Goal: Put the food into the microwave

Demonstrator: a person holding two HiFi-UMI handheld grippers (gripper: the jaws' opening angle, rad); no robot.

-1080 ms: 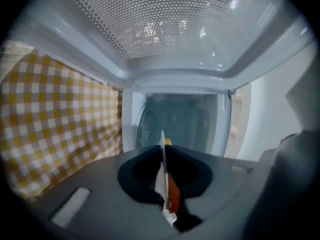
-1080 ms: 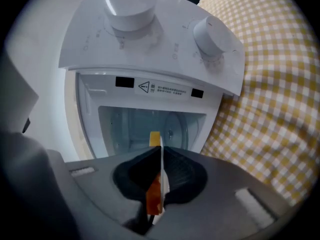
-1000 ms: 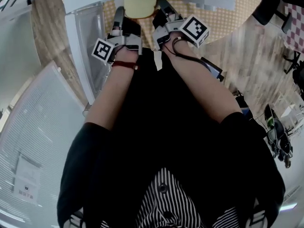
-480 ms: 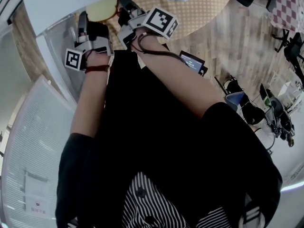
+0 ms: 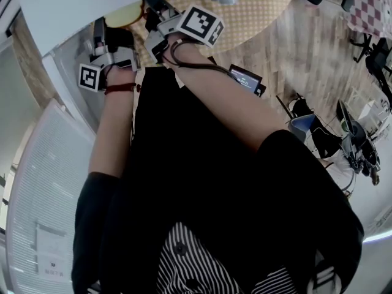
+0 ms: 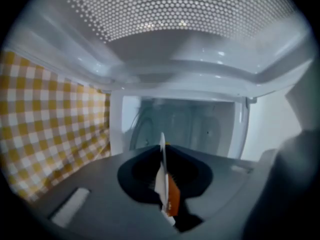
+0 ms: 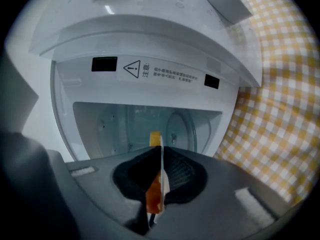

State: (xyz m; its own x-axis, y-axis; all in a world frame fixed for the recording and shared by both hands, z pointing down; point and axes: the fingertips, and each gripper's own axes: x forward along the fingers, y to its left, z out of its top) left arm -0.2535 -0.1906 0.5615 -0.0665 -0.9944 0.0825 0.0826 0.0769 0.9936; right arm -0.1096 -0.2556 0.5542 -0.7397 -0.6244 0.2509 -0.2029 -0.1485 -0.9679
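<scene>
Facing open microwave (image 7: pixel 145 74), right tool (image 7: pixel 160 156) pinching plate (image 5: pixel 124 15)

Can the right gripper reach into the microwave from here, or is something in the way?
Probably yes. The microwave stands open straight ahead of the right gripper, with nothing visible between. Its jaws are shut on the plate, which the left gripper grips too.

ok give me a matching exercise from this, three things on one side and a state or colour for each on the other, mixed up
Things:
1. plate
2. microwave
3. checked cloth

States:
A. open, with its cavity showing
B. yellow and white squares
C. rim clamped by the left gripper and the right gripper

Pairs: 1-C, 2-A, 3-B
</scene>
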